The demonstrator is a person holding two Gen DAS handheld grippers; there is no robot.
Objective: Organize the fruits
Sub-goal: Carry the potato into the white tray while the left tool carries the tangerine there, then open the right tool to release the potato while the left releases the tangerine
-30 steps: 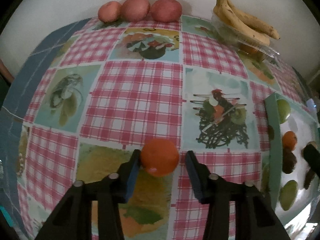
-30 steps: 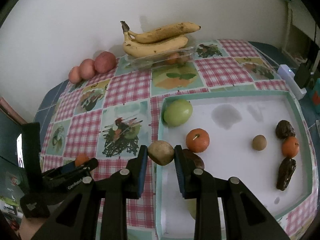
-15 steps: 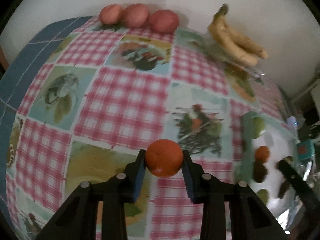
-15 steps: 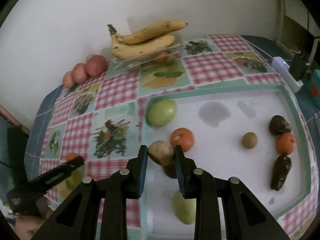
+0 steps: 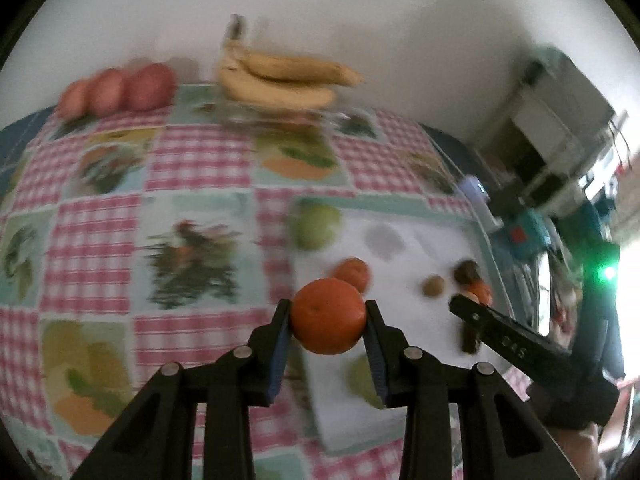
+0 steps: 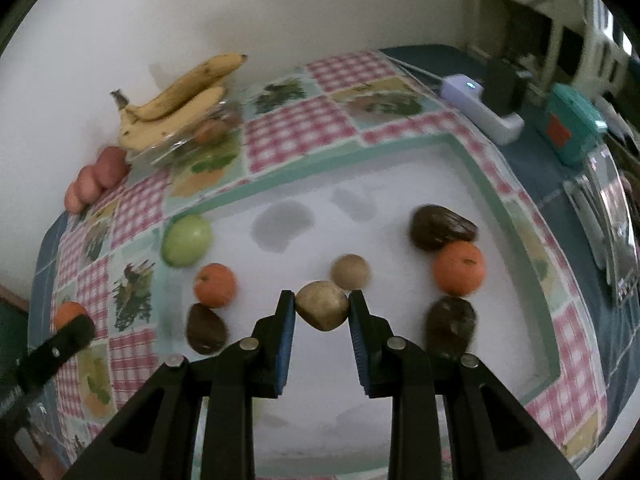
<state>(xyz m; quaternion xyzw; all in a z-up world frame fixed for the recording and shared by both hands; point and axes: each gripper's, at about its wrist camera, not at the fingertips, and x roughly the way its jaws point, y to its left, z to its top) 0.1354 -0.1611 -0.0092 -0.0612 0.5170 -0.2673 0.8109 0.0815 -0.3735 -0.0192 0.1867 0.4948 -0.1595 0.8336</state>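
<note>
The left gripper (image 5: pixel 327 322) pinched an orange (image 5: pixel 328 315) above the tray's (image 6: pixel 500 204) near-left edge. The right gripper (image 6: pixel 322 312) clamped a brown fruit (image 6: pixel 322 305) over the tray, among scattered fruit, bananas (image 6: pixel 176 104) beyond.

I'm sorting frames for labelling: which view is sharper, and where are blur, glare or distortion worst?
Left wrist view: motion blur smears the yellow bananas and the checked tablecloth; only the held orange mandarin stays crisp; window glare washes out the right edge. Right wrist view: sharper, evenly lit, the brown oval fruit clear; fisheye bends the white tray's green rim.
</note>
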